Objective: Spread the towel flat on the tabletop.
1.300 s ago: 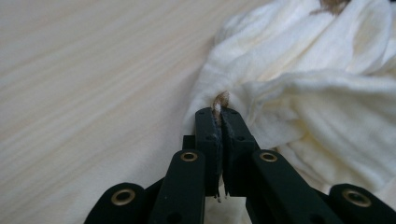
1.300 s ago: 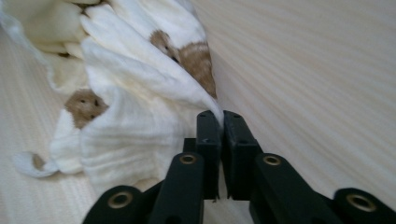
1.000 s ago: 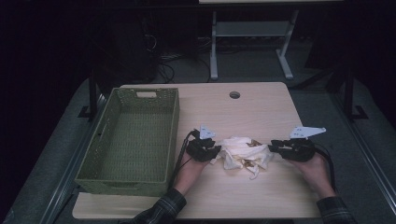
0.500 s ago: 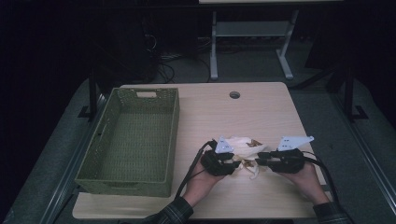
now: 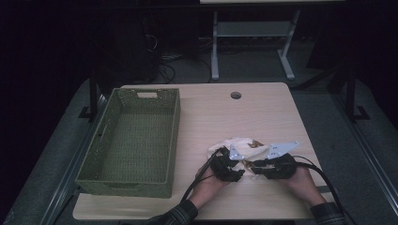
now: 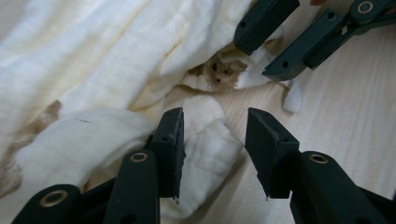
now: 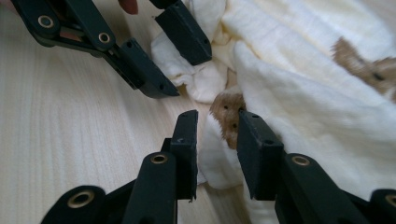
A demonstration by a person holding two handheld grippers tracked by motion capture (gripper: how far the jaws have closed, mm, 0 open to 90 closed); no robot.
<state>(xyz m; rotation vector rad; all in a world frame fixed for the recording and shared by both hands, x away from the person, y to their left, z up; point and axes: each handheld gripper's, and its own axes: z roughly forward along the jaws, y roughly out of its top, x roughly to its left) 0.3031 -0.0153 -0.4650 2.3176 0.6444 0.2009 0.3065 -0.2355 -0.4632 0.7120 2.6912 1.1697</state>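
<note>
The cloth [image 5: 240, 146] lies crumpled on the bench [image 5: 206, 117], at 3 o'clock from the basket [image 5: 136, 140]. Left tool [image 6: 214, 125] has just been opening, part-open over a fold. Right tool [image 7: 217, 122] pinches a hem. Step: regripping; next, a clean pinch by the left tool.

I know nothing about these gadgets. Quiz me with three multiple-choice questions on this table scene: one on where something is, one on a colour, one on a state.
1. Where does the cream cloth lie?
A. in the basket
B. on the table, right of the basket
C. on the floor

2. What colour is the woven basket?
A. green
B. red
C. white

3. How do the jaws of the left hand-held gripper stand?
A. clamped tight on the basket rim
B. apart, a fold of cloth between them
C. shut on nothing

Answers: 1 B, the high view shows it on the tabletop. 2 A, its weave is olive green. 3 B, the left gripper view shows a gap beside the fold.
</note>
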